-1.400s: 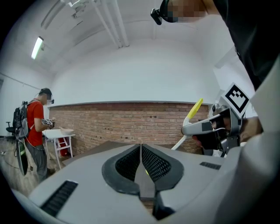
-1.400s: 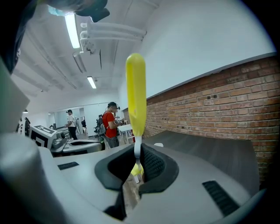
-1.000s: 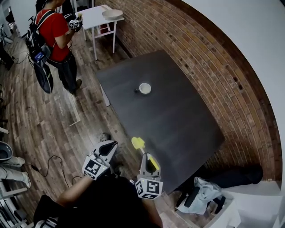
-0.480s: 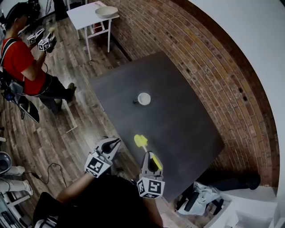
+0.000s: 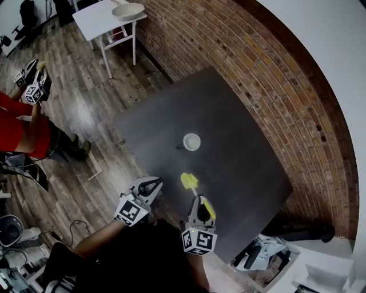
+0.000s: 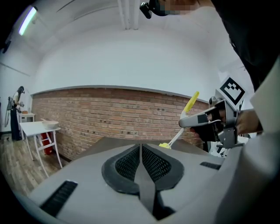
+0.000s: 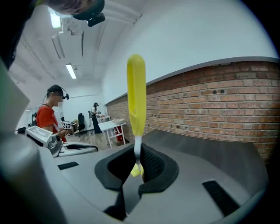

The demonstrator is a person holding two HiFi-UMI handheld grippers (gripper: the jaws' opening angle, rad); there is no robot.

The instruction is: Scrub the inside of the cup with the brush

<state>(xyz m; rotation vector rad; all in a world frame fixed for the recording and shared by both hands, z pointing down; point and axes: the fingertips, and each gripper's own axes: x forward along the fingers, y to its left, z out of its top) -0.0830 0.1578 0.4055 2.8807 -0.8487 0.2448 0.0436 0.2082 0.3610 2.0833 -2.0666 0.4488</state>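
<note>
A small white cup (image 5: 191, 141) stands near the middle of the dark table (image 5: 240, 131). My right gripper (image 5: 196, 205) hangs over the table's near edge, shut on a yellow-and-white brush (image 5: 190, 185). Its yellow head points toward the cup but is well short of it. In the right gripper view the brush (image 7: 136, 100) stands upright between the jaws of that gripper (image 7: 136, 161). To the left of the table edge, over the floor, my left gripper (image 5: 151, 187) is shut with nothing in it. The left gripper view shows its jaws (image 6: 141, 158) pressed together, with the brush (image 6: 183, 117) to the right.
A brick wall (image 5: 274, 74) runs along the table's far side. A person in red (image 5: 20, 137) holding grippers stands on the wooden floor at the left. At the top left is a white side table (image 5: 111, 17) with a bowl. A bag (image 5: 257, 254) lies at the lower right.
The view has swung so the table and cup sit lower and further right. Both grippers have shifted forward toward the table. The person in red has slid to the left edge.
</note>
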